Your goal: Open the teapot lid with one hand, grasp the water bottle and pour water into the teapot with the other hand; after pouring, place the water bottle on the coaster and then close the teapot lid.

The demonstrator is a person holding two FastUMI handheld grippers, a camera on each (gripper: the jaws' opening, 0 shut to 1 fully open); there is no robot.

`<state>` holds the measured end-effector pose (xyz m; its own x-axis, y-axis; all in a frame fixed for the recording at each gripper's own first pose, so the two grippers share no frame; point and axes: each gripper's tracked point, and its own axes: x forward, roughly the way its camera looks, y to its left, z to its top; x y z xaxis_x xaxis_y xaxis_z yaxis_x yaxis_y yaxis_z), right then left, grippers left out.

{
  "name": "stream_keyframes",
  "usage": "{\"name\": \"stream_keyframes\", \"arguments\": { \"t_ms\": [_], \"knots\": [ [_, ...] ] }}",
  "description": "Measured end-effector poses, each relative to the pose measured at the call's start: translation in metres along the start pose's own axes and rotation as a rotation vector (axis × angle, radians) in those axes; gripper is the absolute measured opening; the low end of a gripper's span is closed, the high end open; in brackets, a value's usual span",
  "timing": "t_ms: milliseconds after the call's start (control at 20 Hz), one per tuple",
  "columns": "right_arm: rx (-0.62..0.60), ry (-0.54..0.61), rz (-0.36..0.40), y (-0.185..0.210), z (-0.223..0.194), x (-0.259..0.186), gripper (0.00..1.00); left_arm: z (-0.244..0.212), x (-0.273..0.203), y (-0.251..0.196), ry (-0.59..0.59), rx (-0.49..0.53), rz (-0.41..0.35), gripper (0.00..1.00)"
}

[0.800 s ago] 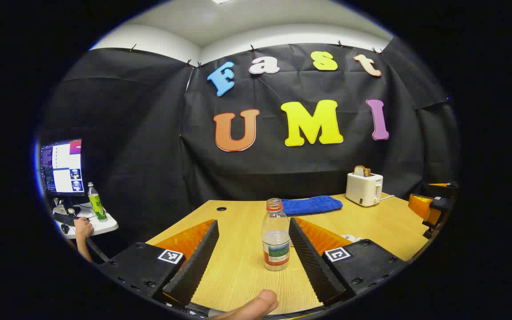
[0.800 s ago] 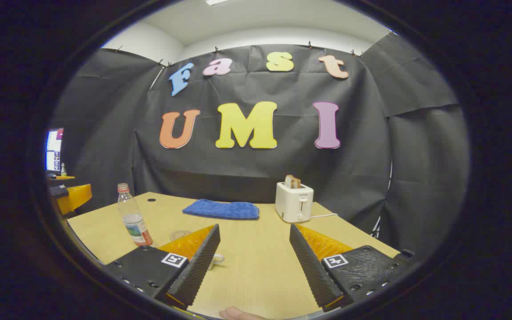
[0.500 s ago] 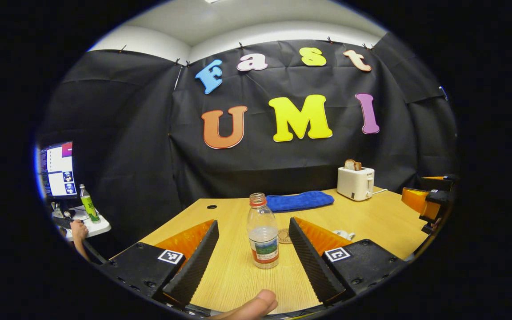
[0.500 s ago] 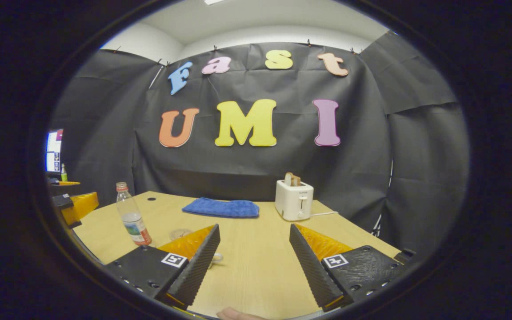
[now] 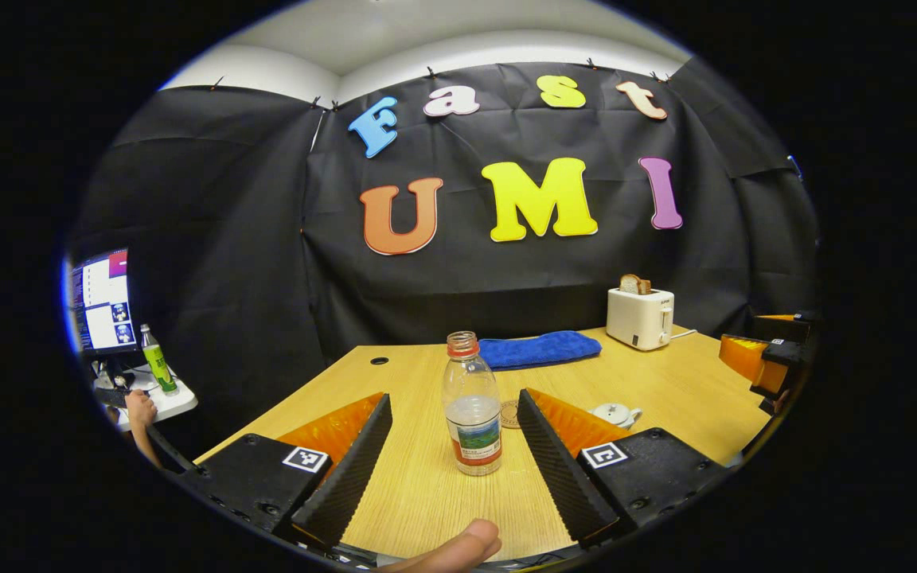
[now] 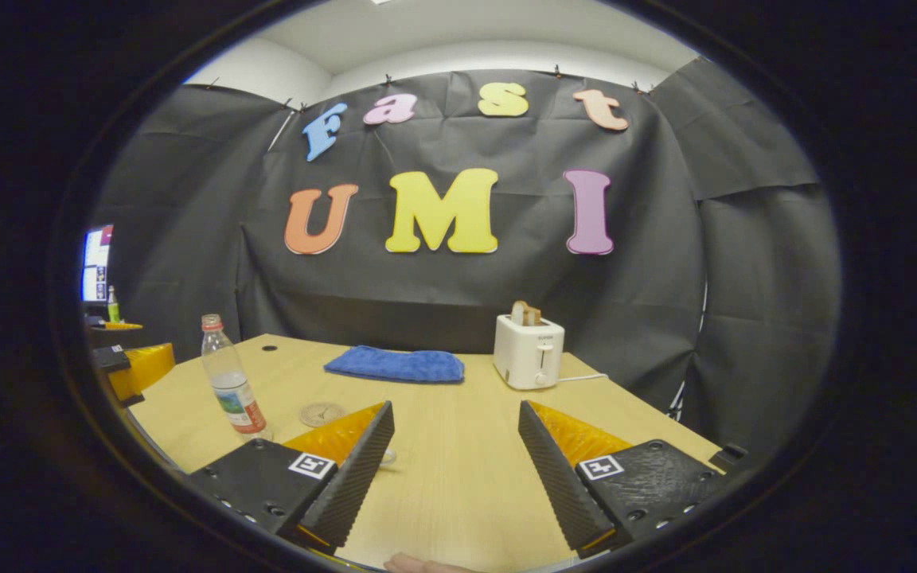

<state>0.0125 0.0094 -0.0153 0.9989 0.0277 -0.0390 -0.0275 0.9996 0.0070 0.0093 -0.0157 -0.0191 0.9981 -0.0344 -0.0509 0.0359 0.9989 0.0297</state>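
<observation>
Your left gripper (image 5: 454, 454) has its fingers spread, the clear water bottle (image 5: 471, 403) upright between them, untouched, red-capped, part full, toward the table's (image 5: 665, 390) near edge. Your right gripper (image 6: 454, 465) is spread too; the white teapot (image 5: 616, 414), perhaps lidded, sits mid-table.

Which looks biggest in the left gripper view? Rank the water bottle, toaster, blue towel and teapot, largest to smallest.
1. water bottle, though it stands nearest the camera, which inflates it
2. blue towel and toaster: too alike to rank, and both sit far back
3. teapot, partly hidden behind the left gripper
</observation>
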Motion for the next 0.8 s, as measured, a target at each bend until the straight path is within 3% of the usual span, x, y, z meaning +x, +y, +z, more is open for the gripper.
{"name": "stream_keyframes", "arguments": {
  "t_ms": [350,550,800],
  "knots": [
    [-0.035,0.009,0.060,0.047,-0.026,0.048,0.95,-0.004,0.001,0.014,0.021,-0.027,0.026,0.99],
    [-0.011,0.020,0.058,0.065,-0.044,0.074,0.98,-0.002,0.000,0.025,0.013,-0.037,0.040,0.99],
    [-0.026,0.066,0.062,0.089,-0.067,0.099,0.93,-0.009,0.004,0.034,0.036,-0.067,0.049,0.99]
  ]
}}
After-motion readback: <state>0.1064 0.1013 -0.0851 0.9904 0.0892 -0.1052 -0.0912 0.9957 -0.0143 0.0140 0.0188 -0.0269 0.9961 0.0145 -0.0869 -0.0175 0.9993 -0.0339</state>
